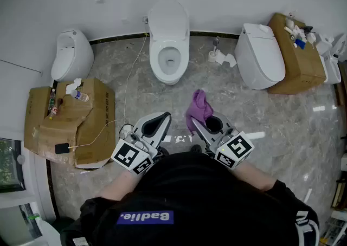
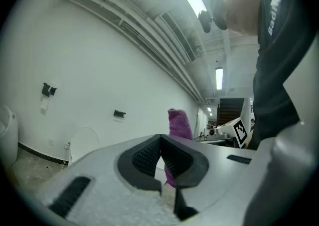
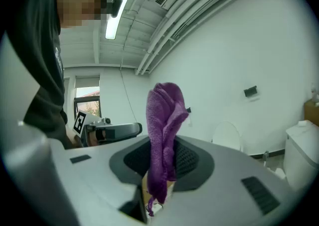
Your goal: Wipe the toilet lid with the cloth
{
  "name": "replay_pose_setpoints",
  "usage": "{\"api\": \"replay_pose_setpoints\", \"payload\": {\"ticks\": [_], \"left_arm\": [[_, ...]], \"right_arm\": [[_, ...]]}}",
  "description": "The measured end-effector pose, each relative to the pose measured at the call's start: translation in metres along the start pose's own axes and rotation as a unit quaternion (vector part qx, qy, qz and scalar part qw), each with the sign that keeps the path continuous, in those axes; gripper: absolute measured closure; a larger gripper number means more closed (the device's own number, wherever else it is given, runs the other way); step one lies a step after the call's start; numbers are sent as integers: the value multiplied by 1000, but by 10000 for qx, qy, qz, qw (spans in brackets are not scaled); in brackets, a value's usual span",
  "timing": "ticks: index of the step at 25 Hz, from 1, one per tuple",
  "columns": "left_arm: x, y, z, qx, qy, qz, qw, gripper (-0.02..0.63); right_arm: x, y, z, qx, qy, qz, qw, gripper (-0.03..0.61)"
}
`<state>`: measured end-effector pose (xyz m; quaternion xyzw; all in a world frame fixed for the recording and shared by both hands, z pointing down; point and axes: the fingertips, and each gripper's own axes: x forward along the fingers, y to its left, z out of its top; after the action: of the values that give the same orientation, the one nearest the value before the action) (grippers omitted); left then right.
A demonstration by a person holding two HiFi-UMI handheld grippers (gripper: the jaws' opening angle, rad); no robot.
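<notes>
Grey marbled stone floor [image 1: 282, 125], glossy. Standing along the back wall: white ceramic toilet with raised lid [image 1: 168, 44] at centre, rounded white closed fixture [image 1: 72, 55] to the left, white closed toilet [image 1: 260, 55] to the right. Crushed brown cardboard box [image 1: 81, 125] at left, upright brown cardboard box [image 1: 295, 63] at far right. Crumpled white paper [image 1: 223, 58] between centre and right toilets. Thin white cable [image 1: 132, 71] trailing from wall towards the crushed box.

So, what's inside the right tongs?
The purple cloth, clamped in the right tongs and bunched upright above them. Its pinched part is covered by the tongs themselves; nothing else shows there.
</notes>
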<state>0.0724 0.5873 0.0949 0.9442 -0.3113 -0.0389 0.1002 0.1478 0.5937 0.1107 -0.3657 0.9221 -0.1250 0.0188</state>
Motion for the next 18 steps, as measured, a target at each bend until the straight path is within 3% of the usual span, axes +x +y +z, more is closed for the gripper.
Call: {"api": "replay_pose_setpoints", "payload": {"ticks": [18], "left_arm": [[27, -9, -1, 78, 56, 116, 9999, 595]], "right_arm": [[-11, -22, 10, -24, -44, 226, 9997, 479]]}}
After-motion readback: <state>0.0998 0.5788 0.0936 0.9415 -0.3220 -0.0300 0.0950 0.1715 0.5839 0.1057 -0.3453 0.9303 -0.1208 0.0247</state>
